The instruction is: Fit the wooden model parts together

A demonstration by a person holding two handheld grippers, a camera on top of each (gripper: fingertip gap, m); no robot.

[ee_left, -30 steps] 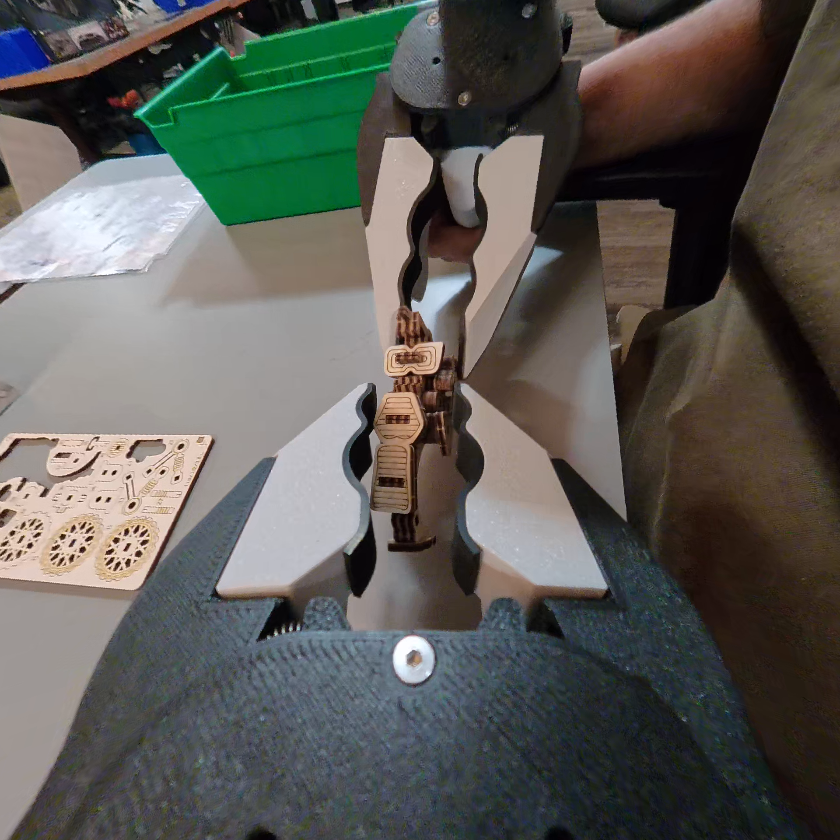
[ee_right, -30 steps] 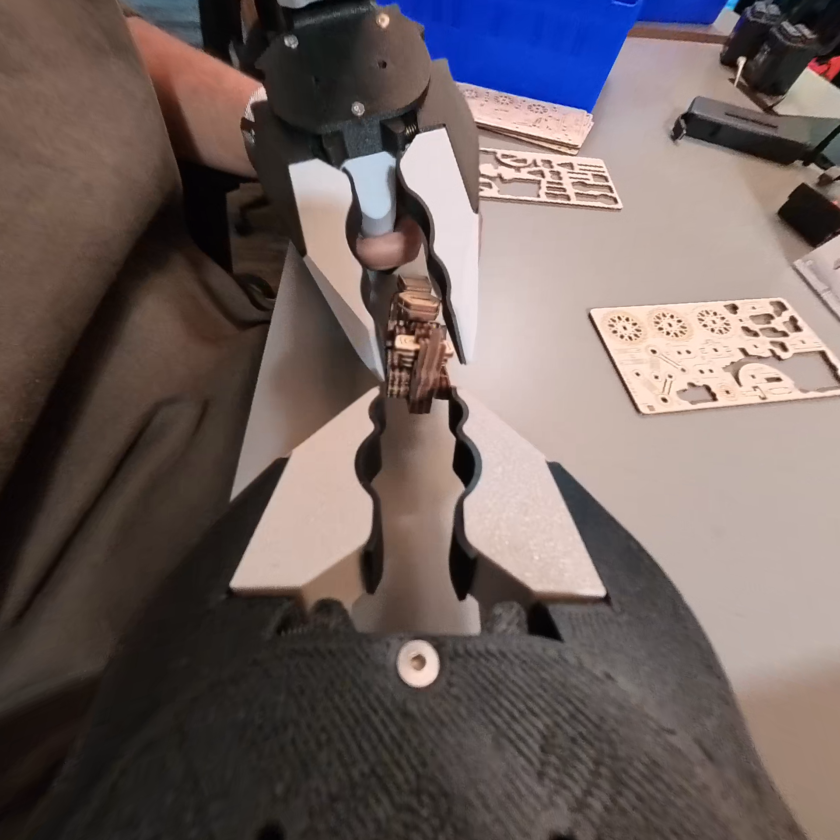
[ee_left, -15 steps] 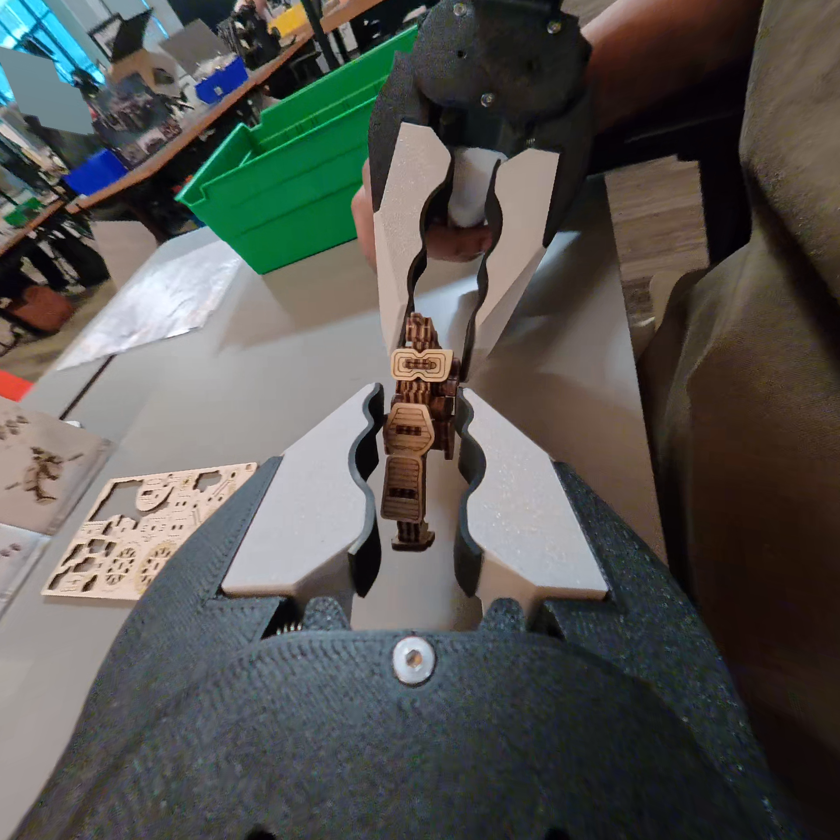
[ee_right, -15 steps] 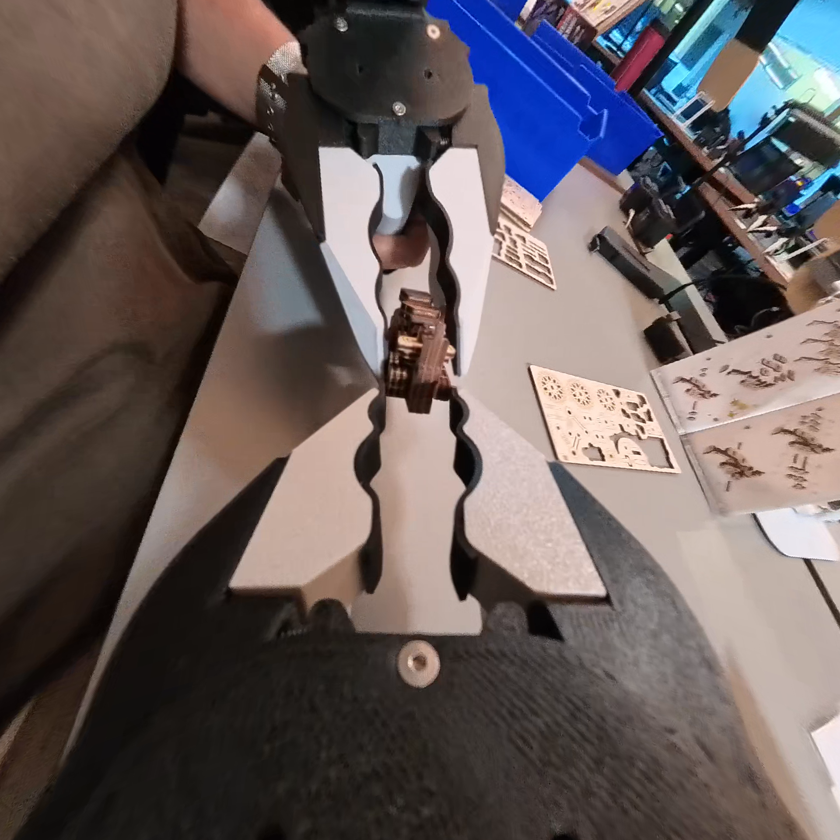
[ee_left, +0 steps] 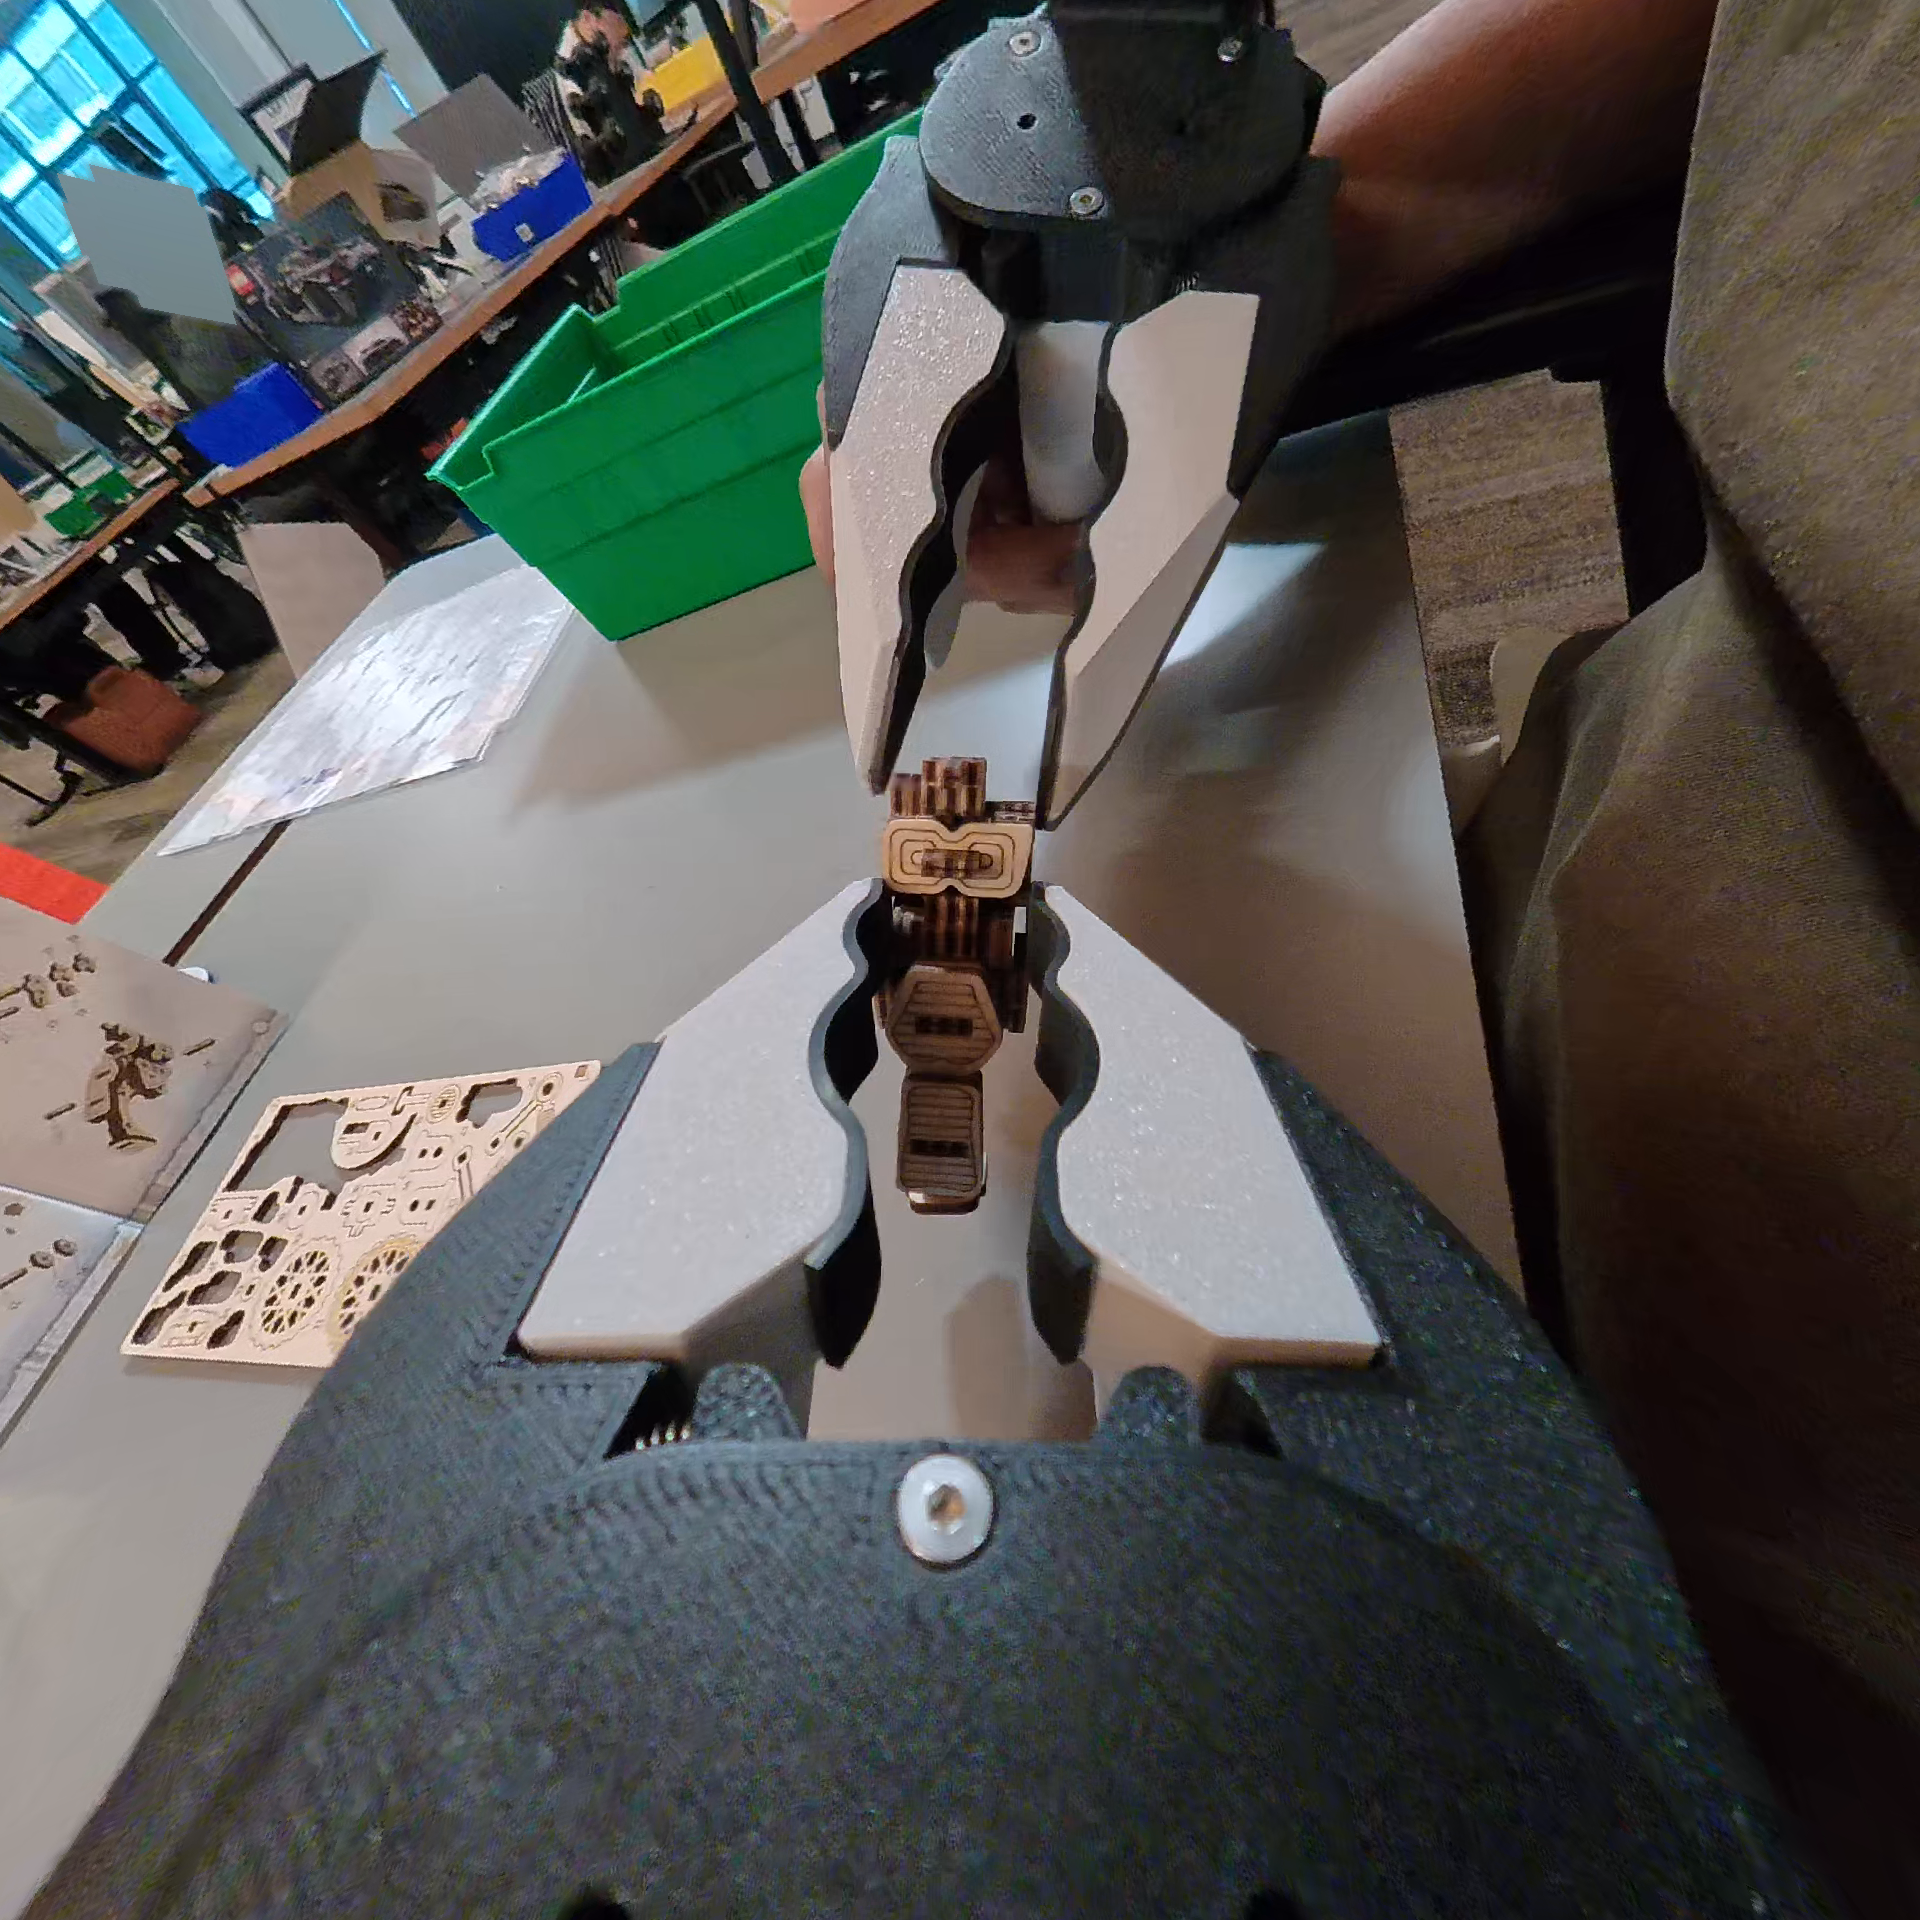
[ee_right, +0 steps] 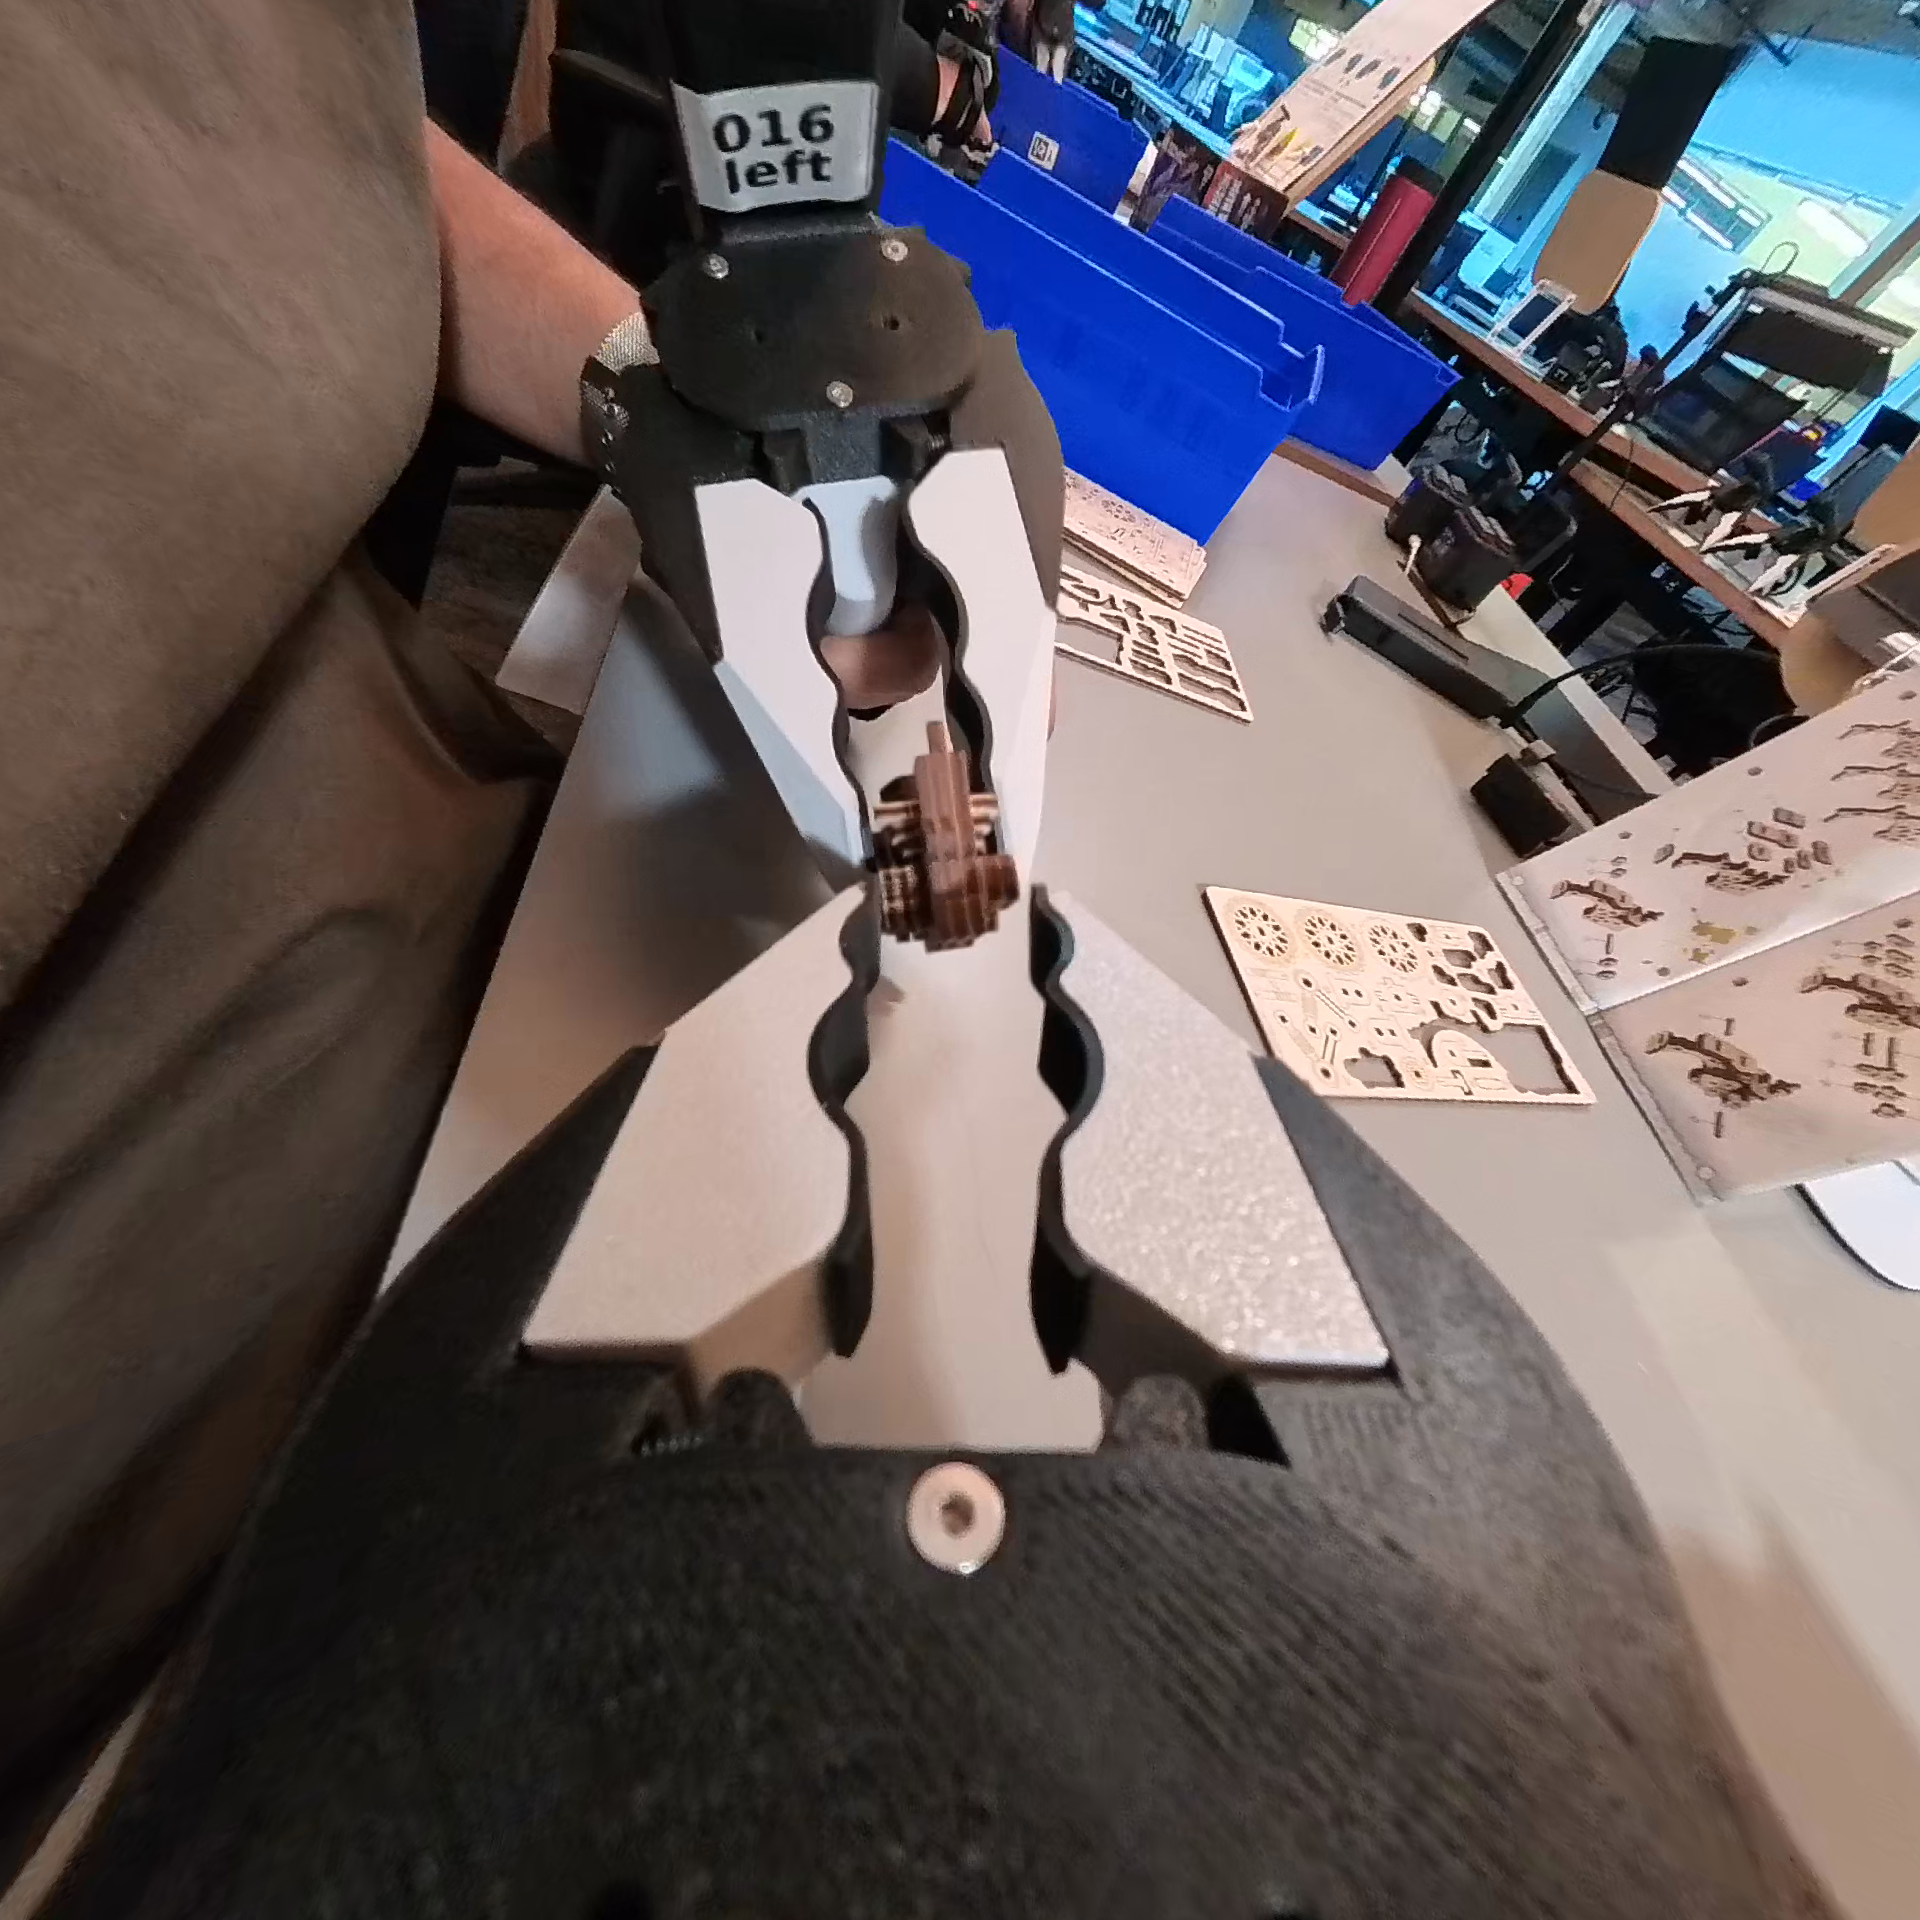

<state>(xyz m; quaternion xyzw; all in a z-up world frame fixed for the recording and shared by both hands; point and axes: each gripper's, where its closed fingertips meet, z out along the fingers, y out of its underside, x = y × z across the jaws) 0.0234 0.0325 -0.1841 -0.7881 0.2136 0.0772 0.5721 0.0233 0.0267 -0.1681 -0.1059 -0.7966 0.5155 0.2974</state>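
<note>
Between wavy grey fingers (ee_left: 1143, 1143), layered wooden model (ee_left: 951, 997)

Two matching handheld grippers, black printed bodies with pale grey fingers, held by a person in an olive-brown top.

The left gripper (ee_left: 956, 914) has a rounded black housing with a ribbed, layered printed texture and one silver hex screw (ee_left: 943, 1522) at its centre. Its two fingers (ee_left: 727, 1174) are flat, light grey and speckled, tapering to points, with black wavy inner edges. The right gripper (ee_right: 951, 904) is built the same way, with its own silver screw (ee_right: 956, 1519). Seen from the front, the left gripper's round black plate carries small screws, a white label (ee_right: 774, 145) with dark print above it, and a pale grey trigger between the fingers. A metal mesh wristband (ee_right: 613, 384) shows at the person's wrist beside the olive-brown sleeve (ee_right: 208, 312).
</note>
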